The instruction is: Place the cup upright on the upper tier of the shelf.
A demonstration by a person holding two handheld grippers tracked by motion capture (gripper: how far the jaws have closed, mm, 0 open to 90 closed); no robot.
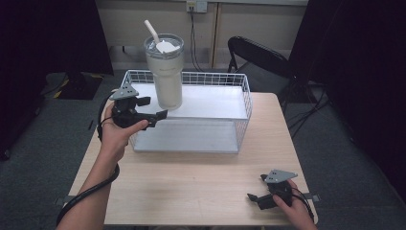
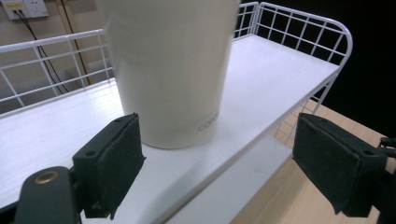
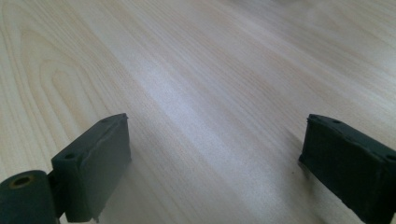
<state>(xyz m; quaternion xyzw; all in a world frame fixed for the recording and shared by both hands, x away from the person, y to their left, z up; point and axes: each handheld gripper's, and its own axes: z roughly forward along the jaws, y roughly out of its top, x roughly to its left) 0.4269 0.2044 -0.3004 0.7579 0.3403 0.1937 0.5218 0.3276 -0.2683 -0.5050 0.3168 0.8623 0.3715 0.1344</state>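
High view: tumbler (image 1: 165, 72) near shelf (image 1: 210, 108) edge.

No legible text anywhere.

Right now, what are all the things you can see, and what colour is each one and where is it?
Tumbler: one, cream with a clear lid and white straw, standing on the upper shelf of the rack, left part.
Wire shelf rack: one, white, two-level, at the far middle of the table.
Table: one, light wood, under everything.
Folding chair: one, black, behind the table to the right.
Wall socket: one, white, on the back wall with a cable.
Left gripper: one, black, open, just before the tumbler's base.
Right gripper: one, black, open, low over the table's near right corner.
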